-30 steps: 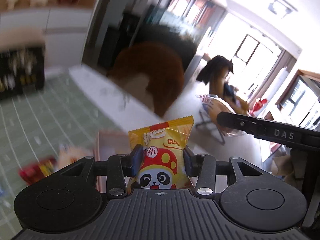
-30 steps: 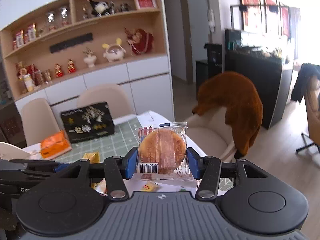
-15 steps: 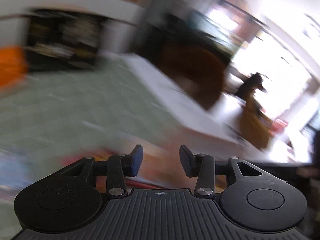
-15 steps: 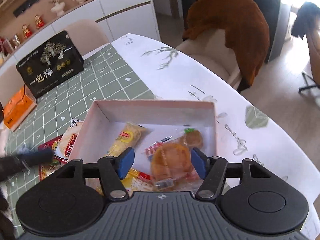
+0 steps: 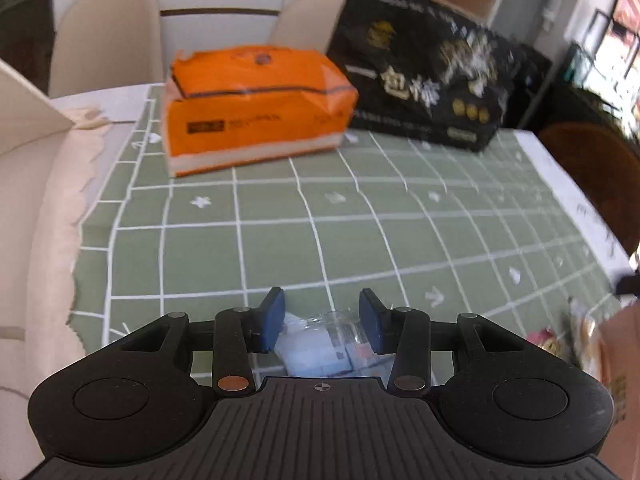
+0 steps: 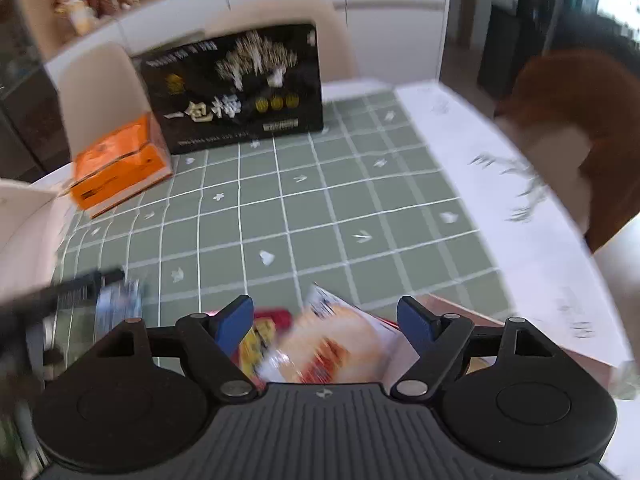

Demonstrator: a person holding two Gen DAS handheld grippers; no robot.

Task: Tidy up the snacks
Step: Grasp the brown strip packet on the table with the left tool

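Left gripper [image 5: 322, 320], jaws spread, over clear blue-white packet [image 5: 320, 346] on green grid mat [image 5: 280, 240]. Right gripper [image 6: 326, 320], jaws opening, above blurred orange snack bag [image 6: 332, 346]; orange pack [image 5: 256, 104] at 12 o'clock.

Counts, both views together: 1 orange tissue pack [image 5: 256, 104]. 1 black box [image 5: 432, 80] w/ gold print. 1 green grid mat [image 5: 360, 232]. 2 beige chairs [image 5: 106, 36] behind the table. 1 clear-wrapped snack [image 5: 324, 344] on the mat in left view. In right view, approx. 2 snack packs: 1 cracker pack [image 6: 332, 348], 1 red-yellow pack [image 6: 264, 336]; blur makes the count unsure. 1 pink box [image 6: 472, 316], partly seen. 2 grippers, 1 per view.
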